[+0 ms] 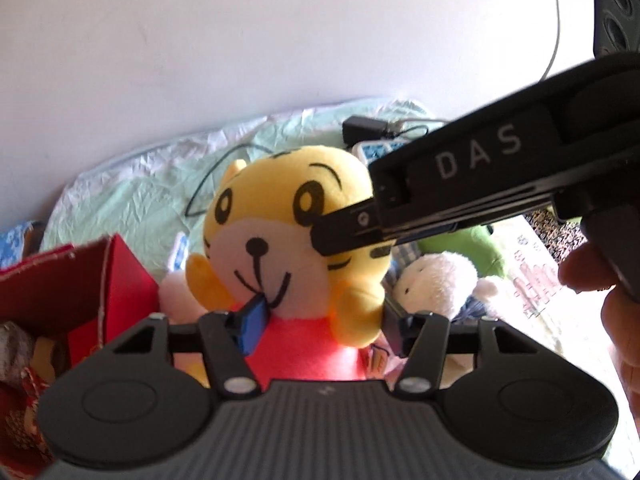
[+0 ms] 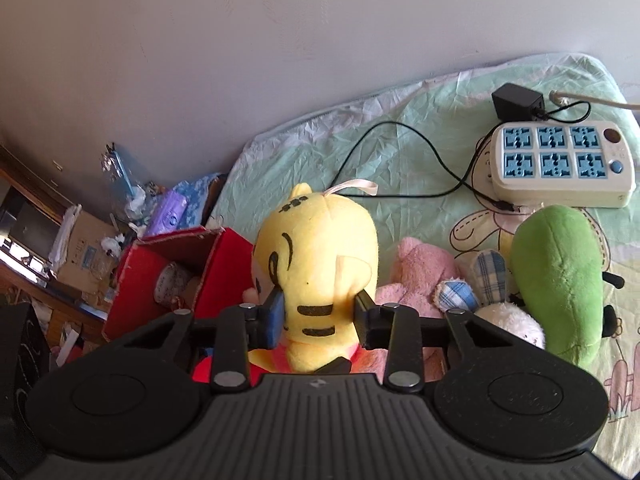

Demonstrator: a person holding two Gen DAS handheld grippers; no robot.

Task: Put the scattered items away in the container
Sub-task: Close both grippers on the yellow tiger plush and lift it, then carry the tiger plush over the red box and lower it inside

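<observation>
With both grippers clamped on the yellow plush tiger with the red shirt (image 1: 288,240), the step in hand is the lift-and-carry of one toy toward the container. In the left wrist view, the left gripper (image 1: 324,328) pinches the toy's body just below the chin, at centre frame. In the right wrist view, the right gripper (image 2: 320,316) squeezes the side of the toy's head, lower centre. The same gripper shows in the left wrist view, reaching in from the right edge.

The red open-topped fabric box (image 2: 160,264) stands left of centre in the right wrist view, just beside the toy, and already holds some items.

The next move calls for carrying the toy left over the box rim, then parting both sets of jaws together so that it drops inside. A pink plush toy (image 2: 424,264), a green plush toy (image 2: 560,280) and a white plush toy (image 2: 516,324) remain on the pale green bedsheet (image 2: 320,160), right of centre.
</observation>
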